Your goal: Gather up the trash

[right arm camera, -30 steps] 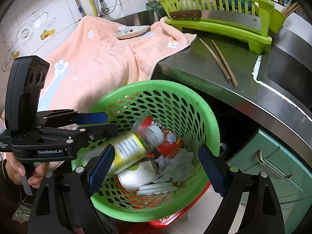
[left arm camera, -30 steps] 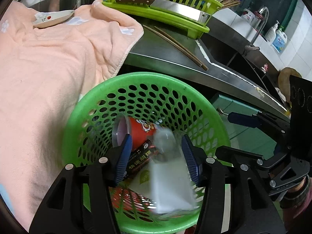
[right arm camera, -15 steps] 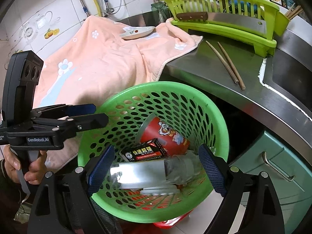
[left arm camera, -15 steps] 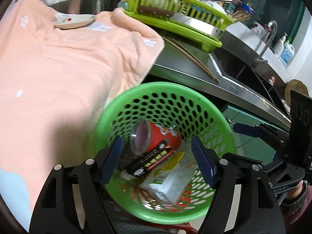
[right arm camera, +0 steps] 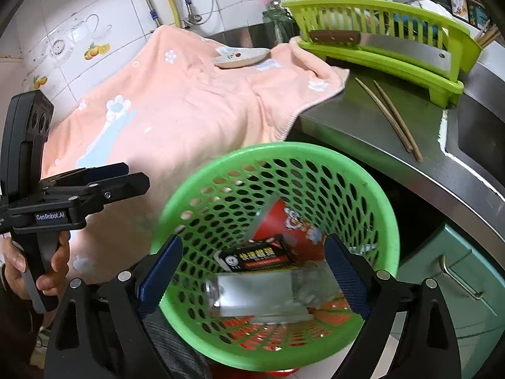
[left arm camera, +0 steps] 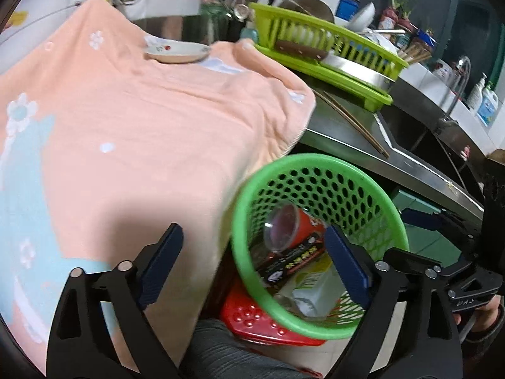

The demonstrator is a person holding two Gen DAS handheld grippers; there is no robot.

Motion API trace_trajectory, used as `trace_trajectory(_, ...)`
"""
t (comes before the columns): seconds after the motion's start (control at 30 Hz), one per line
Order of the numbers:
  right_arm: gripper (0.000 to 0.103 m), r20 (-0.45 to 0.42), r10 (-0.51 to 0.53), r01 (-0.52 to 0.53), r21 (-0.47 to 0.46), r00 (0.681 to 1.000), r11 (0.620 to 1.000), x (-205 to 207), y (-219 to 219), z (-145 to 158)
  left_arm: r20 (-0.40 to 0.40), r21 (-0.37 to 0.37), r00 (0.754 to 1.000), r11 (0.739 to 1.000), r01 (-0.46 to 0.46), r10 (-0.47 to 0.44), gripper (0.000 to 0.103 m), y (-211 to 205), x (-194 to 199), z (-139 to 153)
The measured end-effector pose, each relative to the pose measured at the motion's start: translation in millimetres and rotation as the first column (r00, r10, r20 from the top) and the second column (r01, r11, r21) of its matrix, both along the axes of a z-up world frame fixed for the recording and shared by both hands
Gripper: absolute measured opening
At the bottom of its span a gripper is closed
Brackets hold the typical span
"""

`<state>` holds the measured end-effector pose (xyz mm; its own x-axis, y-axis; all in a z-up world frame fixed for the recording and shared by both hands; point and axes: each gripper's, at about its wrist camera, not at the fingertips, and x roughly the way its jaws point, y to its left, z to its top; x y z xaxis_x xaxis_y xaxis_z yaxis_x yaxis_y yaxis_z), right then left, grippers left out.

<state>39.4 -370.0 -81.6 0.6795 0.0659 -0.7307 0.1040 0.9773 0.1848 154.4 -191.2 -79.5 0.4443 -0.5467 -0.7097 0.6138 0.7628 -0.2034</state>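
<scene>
A green perforated basket point(left arm camera: 318, 158) point(right arm camera: 284, 148) stands below the counter edge, stacked in a red basket point(left arm camera: 252, 322). Inside lie a red paper cup point(left arm camera: 303, 224) point(right arm camera: 293, 221), a black box point(left arm camera: 293, 259) point(right arm camera: 258, 255) and a clear plastic bottle point(left arm camera: 312, 287) point(right arm camera: 262, 293). My left gripper point(left arm camera: 252, 243) hovers over the basket's left rim and the towel. Its jaws are opening and nothing is between them. My right gripper point(right arm camera: 254, 252) hangs above the basket, jaws wide and still opening, gripping nothing. Each gripper shows at the edge of the other's view.
A pink flowered towel point(left arm camera: 142, 126) covers the counter on the left, with a saucer point(left arm camera: 176, 52) on it. Behind stand a green dish rack point(right arm camera: 394, 31) holding a cleaver, and chopsticks point(right arm camera: 388, 113) lie on the steel counter. A sink point(left arm camera: 426, 126) and a teal cabinet point(right arm camera: 457, 268) are to the right.
The clear bottle left my left gripper and now lies in the basket. The left jaws spread wide and that gripper drew back up and left toward the towel. The right gripper shifted slightly.
</scene>
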Motion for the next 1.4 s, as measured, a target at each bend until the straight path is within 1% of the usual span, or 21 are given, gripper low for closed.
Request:
trace_trajectory(0.1,0.089,0.009,0.009,-0.009,0.003,1.000,1.000,5,8,4,0.023,-0.006,0.999,0.999,-0.034,0.034,0.095,14,-1,7)
trace_trajectory(0.17,0.090,0.016,0.017,-0.017,0.007,1.000,1.000,7,13,7,0.042,-0.001,0.998,0.999,-0.050,0.050,0.098,19,-3,11)
trace_trajectory(0.33,0.092,0.036,0.029,-0.030,0.006,0.999,1.000,11,25,15,0.087,0.003,0.992,0.996,-0.094,0.093,0.098,34,-9,20)
trace_trajectory(0.53,0.093,0.056,0.041,-0.040,-0.017,0.998,0.999,14,41,23,0.135,0.018,0.980,0.989,-0.150,0.146,0.098,52,-16,28)
trace_trajectory(0.77,0.093,0.069,0.042,-0.040,-0.030,0.997,0.999,16,53,27,0.185,0.023,0.962,0.978,-0.207,0.200,0.098,72,-25,37)
trace_trajectory(0.97,0.093,0.092,0.030,-0.028,-0.014,0.995,0.999,14,61,33,0.219,0.039,0.942,0.962,-0.269,0.255,0.098,87,-29,40)
trace_trajectory(1.13,0.093,0.113,0.032,-0.027,-0.046,0.993,0.999,14,67,41,0.232,0.048,0.926,0.948,-0.316,0.297,0.098,98,-30,41)
trace_trajectory(1.23,0.093,0.124,0.042,-0.035,-0.055,0.991,0.998,13,72,45,0.257,0.057,0.913,0.938,-0.341,0.316,0.098,101,-33,44)
trace_trajectory(1.4,0.093,0.134,0.053,-0.044,-0.065,0.990,0.997,12,79,49,0.274,0.042,0.900,0.931,-0.363,0.339,0.098,110,-36,50)
